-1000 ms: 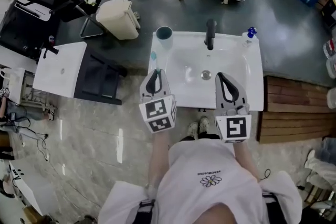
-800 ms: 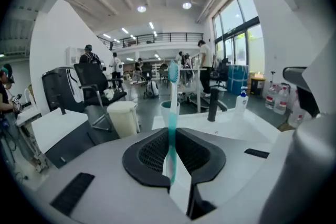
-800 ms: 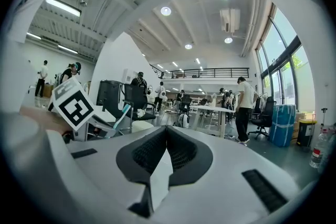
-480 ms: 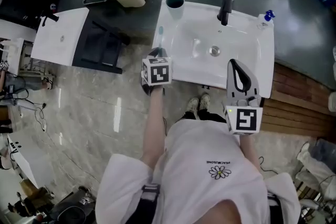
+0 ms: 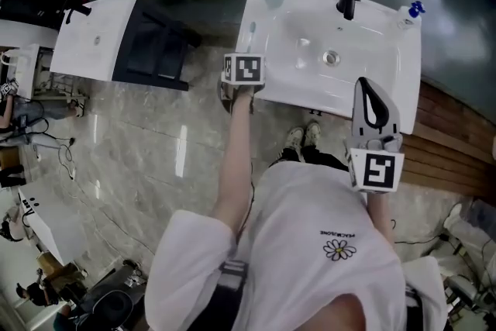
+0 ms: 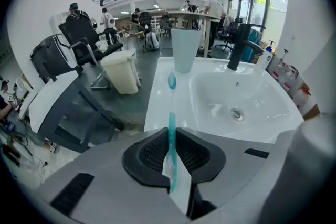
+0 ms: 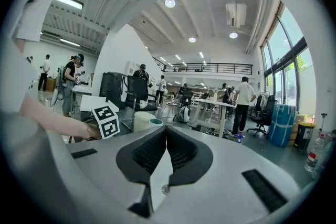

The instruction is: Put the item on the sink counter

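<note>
Teal plastic runs straight up between the fingers of the left gripper. They are closed narrow on the handle of the toothbrush, whose head reaches toward 12 o'clock over the left strip of the white sink surface. Whether the bristled end touches that strip I cannot tell. Further along at 12 o'clock stands the cup. The basin opens at about 2 o'clock, with the faucet behind it. The right gripper hangs back near the person's side, well apart from the sink, its fingers pressed together on nothing.

The step in hand looks to me like the laying down. It should go best if the handle is lowered until the whole brush lies flat on the strip, parallel to the rim and clear of the basin's slope. The fingers can then ease apart without dragging it.
</note>
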A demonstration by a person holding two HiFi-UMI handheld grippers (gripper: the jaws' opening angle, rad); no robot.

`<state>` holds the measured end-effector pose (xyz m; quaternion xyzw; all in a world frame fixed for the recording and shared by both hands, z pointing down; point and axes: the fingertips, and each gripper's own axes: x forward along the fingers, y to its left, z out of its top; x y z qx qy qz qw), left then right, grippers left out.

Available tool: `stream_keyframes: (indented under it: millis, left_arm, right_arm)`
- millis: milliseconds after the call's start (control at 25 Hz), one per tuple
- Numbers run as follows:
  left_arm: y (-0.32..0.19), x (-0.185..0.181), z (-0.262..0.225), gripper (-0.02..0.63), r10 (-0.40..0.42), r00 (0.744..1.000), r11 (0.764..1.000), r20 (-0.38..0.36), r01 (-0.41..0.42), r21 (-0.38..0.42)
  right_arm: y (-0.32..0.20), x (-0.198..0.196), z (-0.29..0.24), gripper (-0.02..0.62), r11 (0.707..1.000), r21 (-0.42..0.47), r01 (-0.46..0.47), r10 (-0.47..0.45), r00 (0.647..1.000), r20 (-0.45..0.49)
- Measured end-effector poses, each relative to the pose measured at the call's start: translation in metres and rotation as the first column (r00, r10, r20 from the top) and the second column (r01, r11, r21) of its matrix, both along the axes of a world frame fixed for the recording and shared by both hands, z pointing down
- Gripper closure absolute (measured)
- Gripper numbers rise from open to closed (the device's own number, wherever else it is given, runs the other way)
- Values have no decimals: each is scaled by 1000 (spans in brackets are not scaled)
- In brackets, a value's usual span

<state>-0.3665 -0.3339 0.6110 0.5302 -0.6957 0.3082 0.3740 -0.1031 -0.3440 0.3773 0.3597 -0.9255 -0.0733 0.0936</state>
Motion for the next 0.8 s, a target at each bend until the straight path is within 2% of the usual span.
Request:
stream_keyframes:
  millis: [360,600,680,800]
  left_arm:
    - [-5,4,13,548,1,999,1000,-33,0,30]
    - [-6,5,8,494,-25,998,997,-52,29,70]
    - [-8,3,-5,490,-21,999,994,-28,24,106]
    - [-19,-4,-49,485,-14,1000,974,24,8,227]
  right_arm:
    - [-4,0,6,583,1000,-18,-5,5,1000,3]
    - [-2,-2,9,583,1000,-29,10,-9,1000,19]
    - [0,-4,7,583,1000,-24,14,-14,1000,24]
    - [4,-9,0,583,1000,-10,21,-21,999,33]
